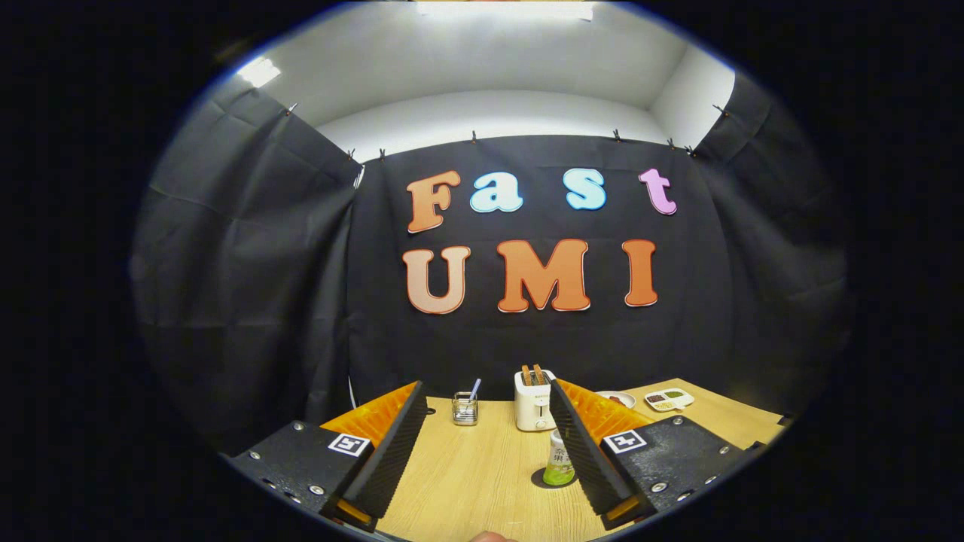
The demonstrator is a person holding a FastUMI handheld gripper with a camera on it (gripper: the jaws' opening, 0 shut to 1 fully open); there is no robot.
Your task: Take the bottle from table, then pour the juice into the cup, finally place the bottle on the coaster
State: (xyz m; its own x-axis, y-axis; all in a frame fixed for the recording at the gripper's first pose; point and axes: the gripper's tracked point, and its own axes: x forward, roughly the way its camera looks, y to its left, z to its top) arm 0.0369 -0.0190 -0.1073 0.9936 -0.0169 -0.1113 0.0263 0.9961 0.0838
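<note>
On the tabletop (482, 482) the bottle (559, 459) stood on the coaster (544, 479), beside the right finger; tool (489, 444) was spread wide, gripping nothing, probably clear of the bottle after placement.

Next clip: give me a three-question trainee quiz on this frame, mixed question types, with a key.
1. True or false: the gripper is shut on the bottle.
2. What does the bottle stand on? A) a dark coaster B) a white plate C) the toaster
3. Fill in: beyond the fingers, at the back of the table, a white ____ holds two slices of bread.

Key
1. False: the fingers are wide apart, and the bottle stands between them, close by the right finger, not gripped.
2. A
3. toaster; a glass jar stands to its left.
</note>
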